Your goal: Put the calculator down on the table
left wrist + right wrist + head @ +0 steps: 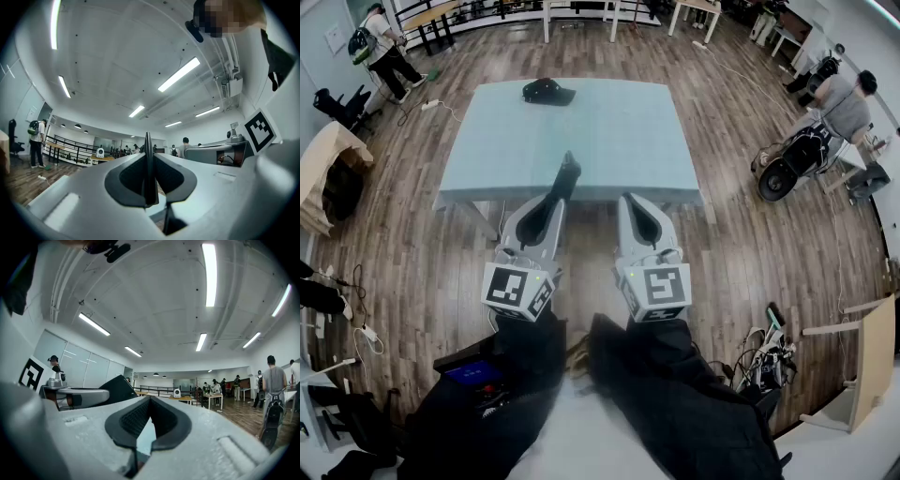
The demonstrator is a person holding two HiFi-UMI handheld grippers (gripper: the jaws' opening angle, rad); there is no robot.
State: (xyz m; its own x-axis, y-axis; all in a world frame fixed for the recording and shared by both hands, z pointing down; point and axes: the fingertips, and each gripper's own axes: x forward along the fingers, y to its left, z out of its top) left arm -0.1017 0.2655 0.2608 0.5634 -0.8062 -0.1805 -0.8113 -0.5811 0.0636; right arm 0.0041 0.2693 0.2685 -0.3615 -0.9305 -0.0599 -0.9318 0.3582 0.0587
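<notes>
A wood-floored room, with a pale blue bench (pixel 619 131) at twelve o'clock. At seven o'clock, the left hand-held gripper (pixel 555 199) pinches the thin dark calculator (pixel 567 176), raised before the bench's near edge. At five o'clock, the right hand-held gripper (pixel 631 201) is pressed together and empty.

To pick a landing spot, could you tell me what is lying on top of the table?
Only a dark cap-like thing near the far edge of the table. The held calculator covers a small patch of the near edge.
</notes>
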